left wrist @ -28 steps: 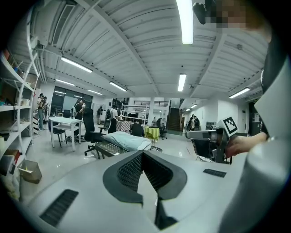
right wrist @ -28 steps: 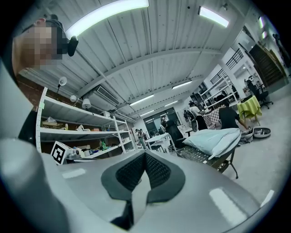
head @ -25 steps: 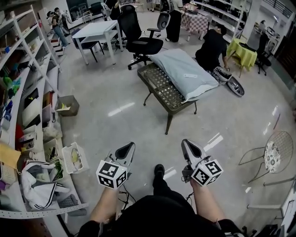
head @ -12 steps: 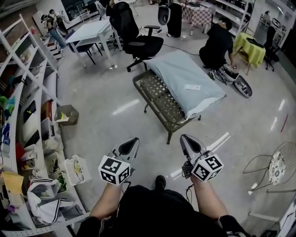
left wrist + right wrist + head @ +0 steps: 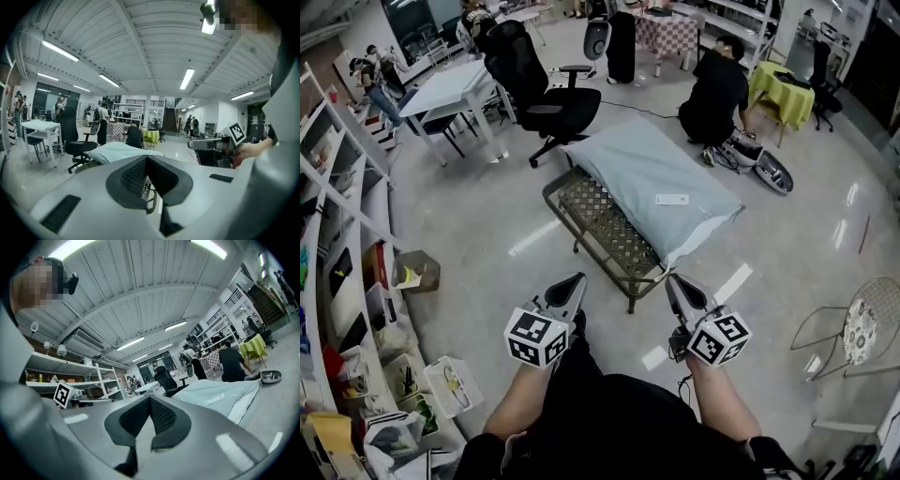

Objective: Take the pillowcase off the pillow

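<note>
From my head, the pillow (image 5: 709, 232) in its pale pillowcase (image 5: 647, 173) lies on the mesh bench (image 5: 600, 225) ahead, my left gripper (image 5: 570, 284) and right gripper (image 5: 677, 284) short of it. The left gripper view shows jaws pressed together on nothing, and the right gripper view shows the same. I judge this the approach: next I must spread the jaws and pinch the case's open end.
</note>
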A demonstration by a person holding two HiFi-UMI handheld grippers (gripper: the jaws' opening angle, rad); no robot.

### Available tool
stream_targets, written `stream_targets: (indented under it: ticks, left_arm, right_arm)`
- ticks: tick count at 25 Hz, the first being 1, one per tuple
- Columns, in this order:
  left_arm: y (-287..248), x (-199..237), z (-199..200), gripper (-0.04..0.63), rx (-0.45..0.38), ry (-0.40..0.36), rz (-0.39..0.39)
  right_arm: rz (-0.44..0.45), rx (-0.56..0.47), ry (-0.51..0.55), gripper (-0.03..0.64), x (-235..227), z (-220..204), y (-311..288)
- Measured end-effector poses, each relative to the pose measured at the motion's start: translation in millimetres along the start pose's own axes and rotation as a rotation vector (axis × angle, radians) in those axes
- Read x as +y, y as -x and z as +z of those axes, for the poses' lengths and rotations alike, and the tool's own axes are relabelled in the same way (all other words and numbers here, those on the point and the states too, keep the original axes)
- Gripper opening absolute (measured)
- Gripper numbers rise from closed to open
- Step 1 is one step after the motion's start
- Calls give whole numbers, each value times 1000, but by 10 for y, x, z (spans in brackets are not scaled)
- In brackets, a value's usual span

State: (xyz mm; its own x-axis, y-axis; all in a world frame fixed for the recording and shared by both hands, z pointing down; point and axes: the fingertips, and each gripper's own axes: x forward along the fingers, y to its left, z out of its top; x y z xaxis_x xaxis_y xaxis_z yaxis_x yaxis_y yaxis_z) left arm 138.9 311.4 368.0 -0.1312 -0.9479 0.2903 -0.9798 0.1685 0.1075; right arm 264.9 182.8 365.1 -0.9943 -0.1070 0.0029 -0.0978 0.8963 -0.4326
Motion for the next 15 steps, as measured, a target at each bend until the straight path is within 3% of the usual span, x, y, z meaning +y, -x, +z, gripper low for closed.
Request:
stream_targets:
  ticks: [7, 15]
  left_arm:
    - [-998, 761, 241, 2, 40, -29, -172]
    - [-2009, 1508, 536, 2, 130, -126, -447]
  right_arm:
    - [-193, -34, -4, 11, -553, 151, -753]
    - [-478, -62, -25, 11, -1001, 330, -1554]
